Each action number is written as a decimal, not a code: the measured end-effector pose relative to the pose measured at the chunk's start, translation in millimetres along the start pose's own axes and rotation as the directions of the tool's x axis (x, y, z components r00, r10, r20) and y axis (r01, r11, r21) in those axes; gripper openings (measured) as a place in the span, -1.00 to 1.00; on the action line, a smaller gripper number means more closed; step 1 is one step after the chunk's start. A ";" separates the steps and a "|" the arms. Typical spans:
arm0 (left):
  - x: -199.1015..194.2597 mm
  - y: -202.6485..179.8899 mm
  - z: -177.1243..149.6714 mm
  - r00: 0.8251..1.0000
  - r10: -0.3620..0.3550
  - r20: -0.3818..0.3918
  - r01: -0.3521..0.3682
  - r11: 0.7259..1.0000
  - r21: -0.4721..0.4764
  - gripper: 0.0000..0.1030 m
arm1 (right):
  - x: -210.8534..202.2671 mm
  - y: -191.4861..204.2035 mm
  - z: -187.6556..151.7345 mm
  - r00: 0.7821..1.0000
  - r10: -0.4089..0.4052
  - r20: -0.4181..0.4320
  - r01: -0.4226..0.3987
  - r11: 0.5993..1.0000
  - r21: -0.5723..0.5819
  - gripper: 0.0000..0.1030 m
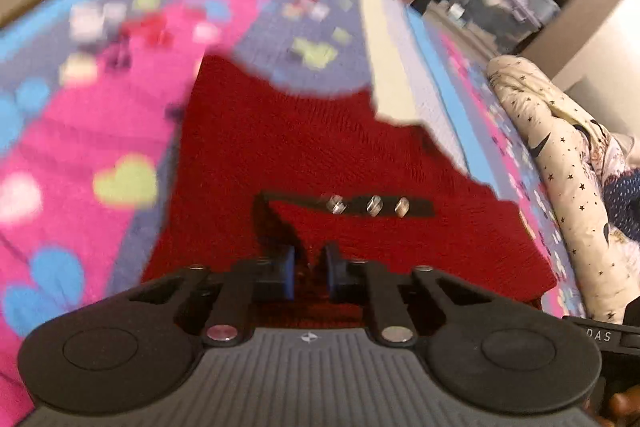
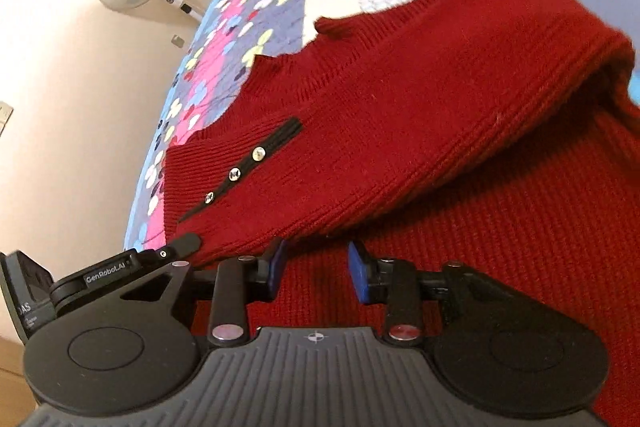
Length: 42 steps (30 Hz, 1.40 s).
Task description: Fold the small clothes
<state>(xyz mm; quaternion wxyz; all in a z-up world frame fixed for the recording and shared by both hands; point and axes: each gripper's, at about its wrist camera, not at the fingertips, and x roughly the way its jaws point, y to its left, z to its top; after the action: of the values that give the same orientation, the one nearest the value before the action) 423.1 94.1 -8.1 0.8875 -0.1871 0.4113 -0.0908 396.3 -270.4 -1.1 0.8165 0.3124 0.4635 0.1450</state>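
My left gripper (image 1: 310,273) apparently pinching the red sweater (image 2: 440,131), blurry view, my right gripper (image 2: 316,269) parted above it, heart-print bedspread (image 1: 80,131) beneath

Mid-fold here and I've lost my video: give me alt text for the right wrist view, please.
A red knitted sweater fills most of the view, one part folded over the rest, lying on a heart-patterned bedspread. The right gripper sits low over the knit with its blue-padded jaws apart, holding nothing. A black strip with three shiny buttons shows at left.
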 end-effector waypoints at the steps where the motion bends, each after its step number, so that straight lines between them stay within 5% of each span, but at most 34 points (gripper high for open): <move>1: -12.3 -7.9 3.0 0.997 -0.005 0.072 0.002 0.999 0.045 -0.77 | -3.5 2.8 -0.1 1.000 0.000 0.013 0.000 1.000 -0.020 -0.28; 3: -40.3 -26.3 6.3 0.962 -0.001 0.273 -0.046 0.985 0.165 -0.77 | -17.5 7.1 -0.4 0.998 0.002 0.057 0.002 0.998 -0.063 -0.28; 5: -45.5 -34.1 3.8 0.936 0.044 0.349 -0.125 0.969 0.214 -0.76 | -27.5 12.6 0.6 0.994 -0.008 0.112 0.020 0.995 -0.100 -0.28; 8: -18.1 -20.0 1.5 0.970 0.141 0.197 -0.169 0.977 0.134 -0.69 | -40.1 11.5 2.8 0.979 -0.055 0.197 0.078 0.991 -0.108 -0.28; 10: -18.5 -16.2 -0.1 0.953 0.211 0.217 -0.235 0.968 0.092 -0.72 | -45.1 1.7 6.4 0.965 -0.115 0.234 0.131 0.990 -0.054 -0.28; 15: -30.6 -27.0 0.1 0.962 0.114 0.249 -0.141 0.985 0.096 -0.68 | -54.2 -37.2 17.9 0.925 -0.291 0.244 0.255 0.952 0.168 -0.25; 18: -19.7 -34.8 -4.9 0.982 0.056 0.179 -0.084 0.984 0.157 -0.65 | -53.3 -59.8 19.8 0.919 -0.320 0.231 0.248 0.924 0.292 -0.07; 20: -0.7 -32.8 -10.1 0.991 0.101 0.084 -0.116 0.972 0.203 -0.61 | -49.9 -79.2 25.1 0.928 -0.301 0.219 0.207 0.907 0.367 -0.07; 21: 9.9 -30.5 -14.8 0.986 0.166 0.027 -0.168 0.960 0.225 -0.61 | -51.6 -88.5 26.0 0.928 -0.296 0.224 0.187 0.894 0.406 -0.14; 22: 16.4 -27.6 -19.2 0.979 0.204 0.003 -0.198 0.951 0.238 -0.60 | -53.6 -96.6 26.4 0.928 -0.288 0.234 0.160 0.880 0.448 -0.48; 24: 11.3 -28.2 -17.9 0.982 0.188 0.028 -0.190 0.955 0.226 -0.59 | -57.1 -108.4 26.0 0.926 -0.276 0.257 0.115 0.856 0.503 -0.72; 28: -2.3 -30.0 -11.2 0.989 0.124 0.083 -0.138 0.973 0.187 -0.59 | -69.7 -109.8 23.1 0.877 -0.370 0.307 0.164 0.831 0.532 -0.77; 31: 6.0 -33.0 -16.5 0.987 0.156 0.047 -0.163 0.961 0.222 -0.58 | -67.0 -114.1 25.0 0.900 -0.348 0.263 0.157 0.821 0.548 -0.72; 36: -5.3 -39.2 -12.2 0.988 0.110 0.110 -0.133 0.965 0.227 -0.57 | -81.7 -80.8 28.7 0.888 -0.342 0.309 0.187 0.880 0.437 -0.49; 39: 11.5 -39.9 -19.1 0.980 0.196 0.034 -0.198 0.939 0.280 -0.53 | -79.3 -68.4 35.4 0.863 -0.347 0.368 0.228 0.916 0.330 -0.46; 40: 20.2 -36.2 -23.5 0.973 0.232 -0.010 -0.219 0.931 0.292 -0.54 | -73.1 -75.1 39.2 0.865 -0.364 0.345 0.246 0.908 0.340 -0.46; 42: 18.8 -36.4 -23.7 0.972 0.235 0.022 -0.231 0.926 0.299 -0.54 | -64.2 -99.3 39.6 0.889 -0.385 0.248 0.261 0.871 0.415 -0.52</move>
<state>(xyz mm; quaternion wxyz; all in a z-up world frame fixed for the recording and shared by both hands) 416.9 48.9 -20.5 0.9070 0.0004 0.4185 -0.0472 390.7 -394.8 -7.5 0.8198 0.3971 0.3886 -0.1387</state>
